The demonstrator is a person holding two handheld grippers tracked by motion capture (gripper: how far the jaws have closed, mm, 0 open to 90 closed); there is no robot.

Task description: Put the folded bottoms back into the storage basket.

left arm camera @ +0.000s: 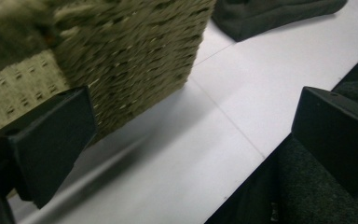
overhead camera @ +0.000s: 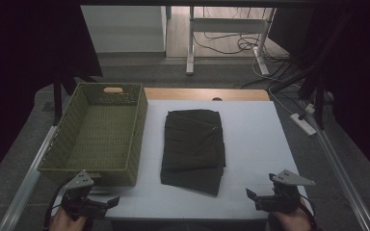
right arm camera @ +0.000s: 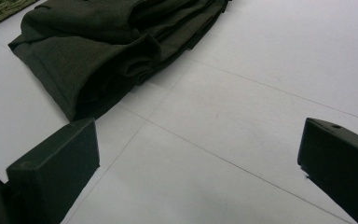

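woven basket beside folded dark cloth; both grippers' jaws wide apart, empty.

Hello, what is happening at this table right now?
A person holds a tool in each hand at the near edge of the white table. The left tool and the right tool are both open and hold nothing. A folded dark garment lies in the middle, beside an empty green woven basket.
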